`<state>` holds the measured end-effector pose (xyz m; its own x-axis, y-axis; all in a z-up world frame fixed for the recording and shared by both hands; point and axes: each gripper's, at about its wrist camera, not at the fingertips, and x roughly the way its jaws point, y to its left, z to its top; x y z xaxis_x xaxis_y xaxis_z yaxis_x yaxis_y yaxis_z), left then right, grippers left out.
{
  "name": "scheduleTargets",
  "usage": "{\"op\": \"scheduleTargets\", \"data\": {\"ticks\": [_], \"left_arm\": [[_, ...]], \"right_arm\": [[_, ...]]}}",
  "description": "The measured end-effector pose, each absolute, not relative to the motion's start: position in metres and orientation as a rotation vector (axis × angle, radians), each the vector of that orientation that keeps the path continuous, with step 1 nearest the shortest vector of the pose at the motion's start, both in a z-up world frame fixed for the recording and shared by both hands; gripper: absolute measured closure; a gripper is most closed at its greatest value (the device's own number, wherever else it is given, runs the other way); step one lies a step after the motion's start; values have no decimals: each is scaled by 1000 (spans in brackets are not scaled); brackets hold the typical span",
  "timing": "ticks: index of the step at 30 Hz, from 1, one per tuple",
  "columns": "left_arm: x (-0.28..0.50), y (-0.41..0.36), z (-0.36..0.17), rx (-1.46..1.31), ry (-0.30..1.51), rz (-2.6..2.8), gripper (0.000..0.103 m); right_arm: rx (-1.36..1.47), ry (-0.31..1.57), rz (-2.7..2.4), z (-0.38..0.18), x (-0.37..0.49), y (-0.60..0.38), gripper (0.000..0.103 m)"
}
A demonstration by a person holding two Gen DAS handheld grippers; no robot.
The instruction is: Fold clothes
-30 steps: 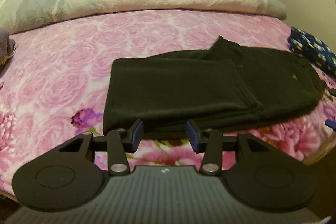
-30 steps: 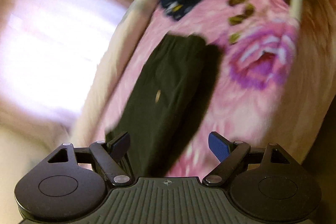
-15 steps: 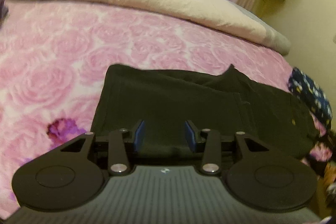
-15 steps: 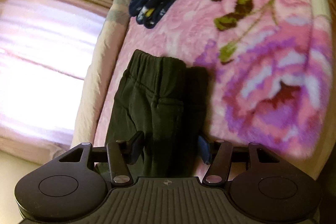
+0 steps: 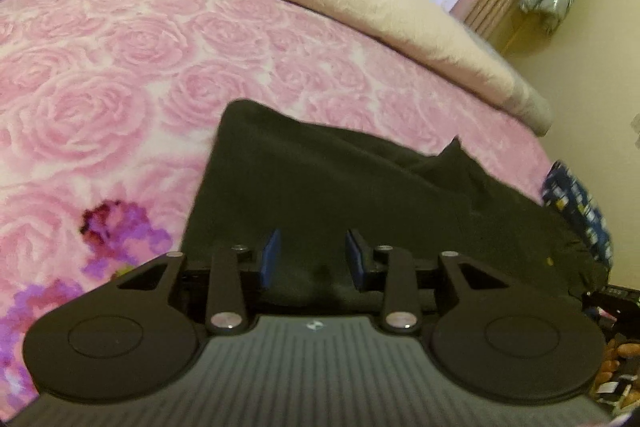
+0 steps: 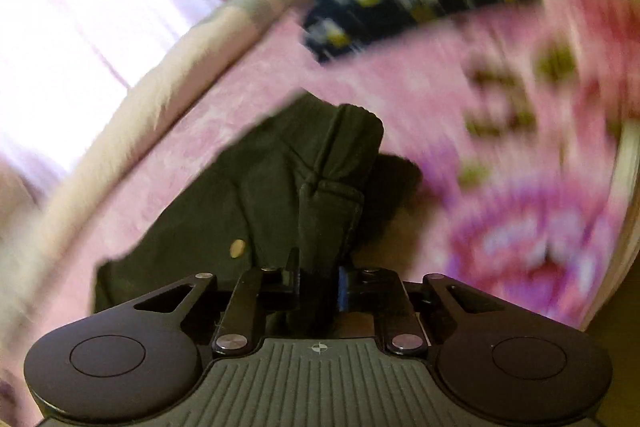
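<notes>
On pink bedspread (image 5: 120,75), black trousers (image 5: 340,187), R tongs (image 6: 318,277) clamped on trousers, L tongs (image 5: 314,259) apart.

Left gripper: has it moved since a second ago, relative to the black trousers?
Yes. The left gripper has gone forward: its fingers were short of the near edge of the black trousers and now straddle that edge, slightly closer together but not yet shut.

No words, labels, brands or numbers can be read anywhere in either view.
</notes>
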<state>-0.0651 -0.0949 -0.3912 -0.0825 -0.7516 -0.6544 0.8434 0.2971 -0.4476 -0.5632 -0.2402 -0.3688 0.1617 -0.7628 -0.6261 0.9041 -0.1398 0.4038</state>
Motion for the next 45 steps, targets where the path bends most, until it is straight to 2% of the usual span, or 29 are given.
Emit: {"op": "scheduleTargets", "data": {"ticks": [6, 10, 14, 19, 21, 24, 31, 36, 43, 45], "left_arm": [[-27, -72, -380, -32, 1037, -1322, 73], [3, -55, -382, -122, 1082, -1276, 73], [29, -37, -391, -159, 1115, -1209, 73], [52, -20, -412, -189, 1189, -1132, 73], [57, -15, -419, -199, 1209, -1115, 73], [62, -12, -426, -214, 1238, -1100, 73], [65, -5, -435, -236, 1254, -1091, 72], [64, 1, -440, -260, 1258, -1092, 72], [67, 4, -443, -291, 1276, -1094, 73], [68, 5, -444, -294, 1278, -1097, 73]], "right_arm": [[266, 367, -1434, -304, -437, -222, 90], [-94, 440, -1229, -301, -334, -192, 90], [-346, 552, -979, -340, -250, -149, 88], [-519, 853, -709, -440, -182, -111, 87], [-602, 833, -739, -458, -180, -105, 85], [-489, 793, -729, -441, -182, -114, 86], [-474, 613, -689, -392, -187, -107, 87], [-485, 697, -611, -419, -188, -92, 87], [-486, 533, -595, -378, -179, -92, 88], [-517, 605, -581, -391, -170, -88, 88]]}}
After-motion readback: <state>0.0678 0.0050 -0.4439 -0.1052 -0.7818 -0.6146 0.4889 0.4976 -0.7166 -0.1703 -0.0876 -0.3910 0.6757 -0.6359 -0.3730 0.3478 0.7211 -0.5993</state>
